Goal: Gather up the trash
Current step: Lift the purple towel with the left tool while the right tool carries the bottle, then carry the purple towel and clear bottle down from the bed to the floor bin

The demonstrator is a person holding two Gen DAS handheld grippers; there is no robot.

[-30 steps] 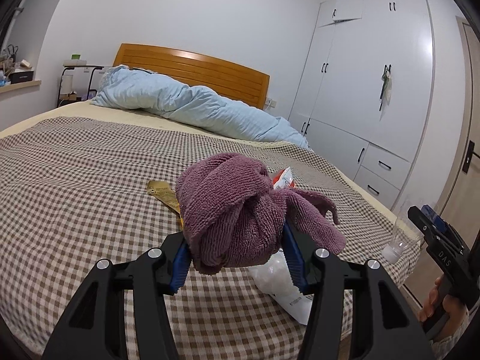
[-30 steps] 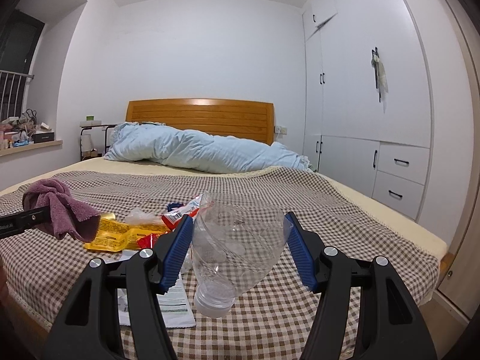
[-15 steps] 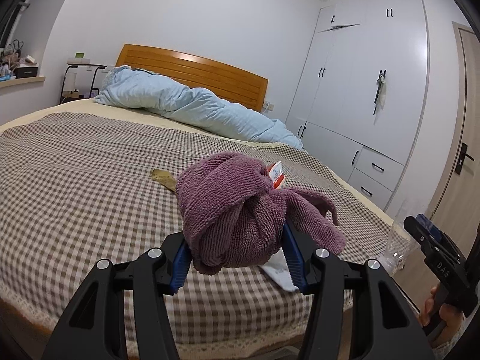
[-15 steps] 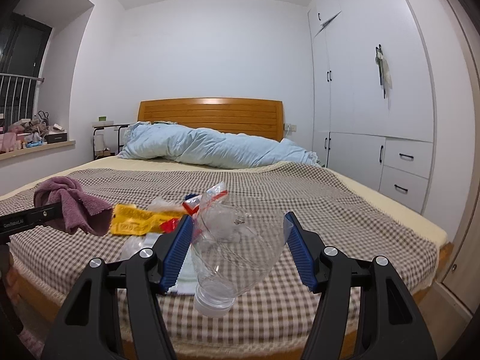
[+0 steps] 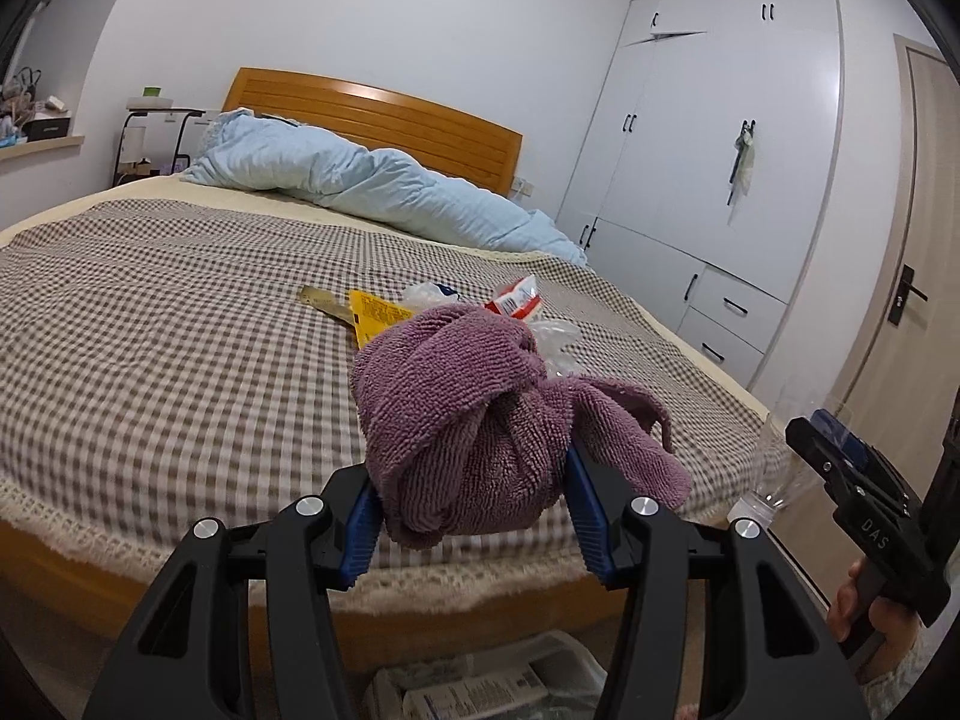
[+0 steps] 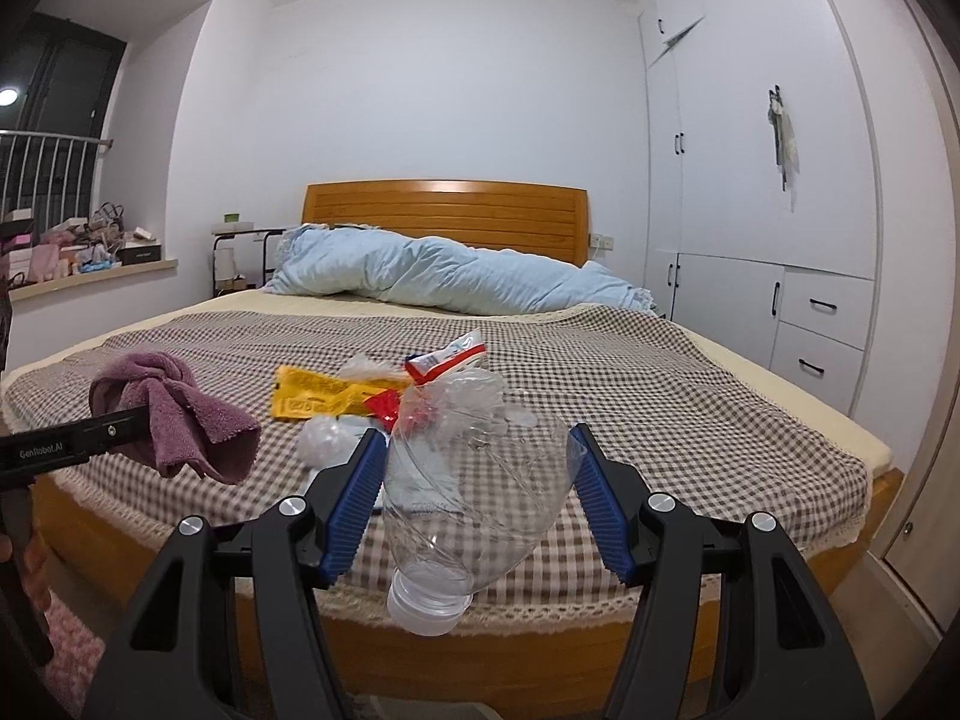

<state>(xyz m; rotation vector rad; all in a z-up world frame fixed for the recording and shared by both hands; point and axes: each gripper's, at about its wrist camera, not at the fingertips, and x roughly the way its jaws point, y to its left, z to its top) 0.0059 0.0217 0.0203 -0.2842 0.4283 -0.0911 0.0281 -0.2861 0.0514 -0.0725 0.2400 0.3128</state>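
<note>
Filling both views, the checked bed carries wrappers mid-frame, partly hidden. Left gripper has its jaws clamped on a purple towel; right gripper has its jaws clamped on a crushed clear bottle. Lower edge: a bag, cut off.

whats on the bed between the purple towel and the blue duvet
In the left wrist view, past the purple towel, a yellow wrapper, a red-and-white packet and clear plastic lie on the checked cover; beyond them it runs bare to the blue duvet.
</note>
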